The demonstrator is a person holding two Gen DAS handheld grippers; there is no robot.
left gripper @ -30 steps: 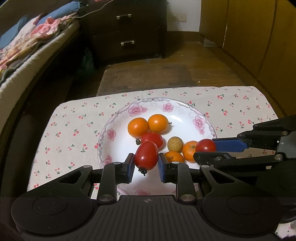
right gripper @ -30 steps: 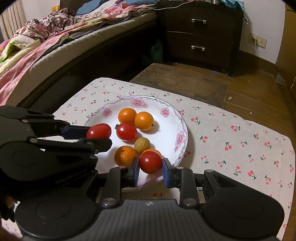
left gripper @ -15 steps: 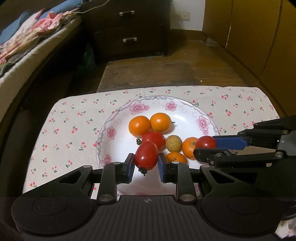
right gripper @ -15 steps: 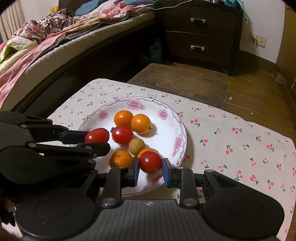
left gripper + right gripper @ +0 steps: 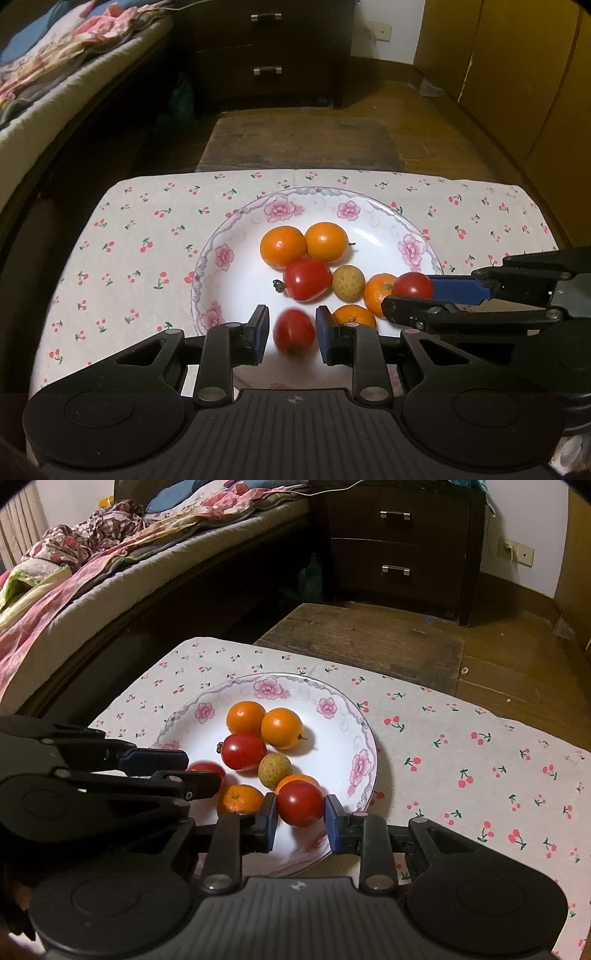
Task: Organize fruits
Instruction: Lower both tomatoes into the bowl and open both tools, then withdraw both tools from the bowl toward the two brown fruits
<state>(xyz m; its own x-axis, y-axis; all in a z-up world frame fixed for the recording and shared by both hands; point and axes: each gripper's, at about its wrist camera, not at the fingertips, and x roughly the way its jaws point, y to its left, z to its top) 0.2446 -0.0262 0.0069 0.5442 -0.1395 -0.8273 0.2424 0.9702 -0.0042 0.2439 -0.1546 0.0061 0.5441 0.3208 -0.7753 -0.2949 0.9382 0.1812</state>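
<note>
Black and angled down, both tools hover over the near edge of a flowered plate [image 5: 222, 255]. They sit side by side, and each shows in the other's view.

The left gripper [image 5: 291, 328] has its blue pads [image 5: 260, 332] slightly apart. A blurred tomato [image 5: 293, 330] sits between them over the plate's near side. A thin gap shows on each side of it, so the pads are not pressing on it.

The right gripper [image 5: 301, 812] is clamped on a sharp red tomato [image 5: 301, 803], with both pads against its sides. It is held just above the plate's near rim, close to an orange.

A small round emblem [image 5: 293, 399] sits on the ribbed body of each tool, too small to read.

The white plate has pink flowers round its rim and rests on a cherry-print cloth [image 5: 140, 236]. Two oranges [image 5: 282, 246] lie touching at the far side. In front of them are a stemmed tomato [image 5: 306, 279] and a yellowish fruit [image 5: 348, 282], side by side. Two more oranges lie nearer, one [image 5: 378, 293] just beside the right tool's tip and one [image 5: 354, 316] against the left tool's right finger.

A bed [image 5: 122, 579] with rumpled bedding and a dark chest of drawers [image 5: 399, 542] stand beyond.
</note>
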